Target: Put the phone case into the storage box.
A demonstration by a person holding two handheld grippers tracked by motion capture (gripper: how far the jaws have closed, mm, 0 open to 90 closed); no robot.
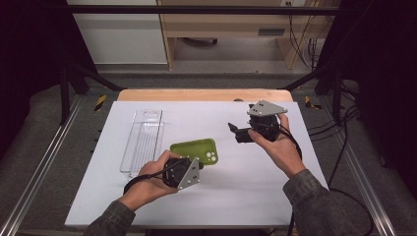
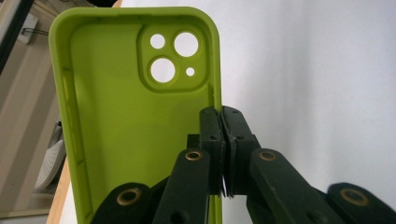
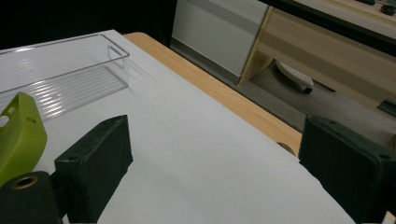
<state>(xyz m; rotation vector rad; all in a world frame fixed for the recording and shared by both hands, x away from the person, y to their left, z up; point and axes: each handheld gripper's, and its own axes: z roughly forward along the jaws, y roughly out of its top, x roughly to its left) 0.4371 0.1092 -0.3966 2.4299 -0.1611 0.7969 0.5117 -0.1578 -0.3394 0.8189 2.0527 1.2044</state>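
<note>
My tool is plain black, the phone case lime green, the ribbed tray clear, and the worktop white with a wood edge.

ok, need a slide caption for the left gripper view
Left gripper shut on the side wall of a green phone case, open side toward the camera, above the white table.

White sheet over wooden table | grey floor beyond | pale wood furniture and white cabinet behind | black frame bar overhead | sides dark, possibly curtained
</note>
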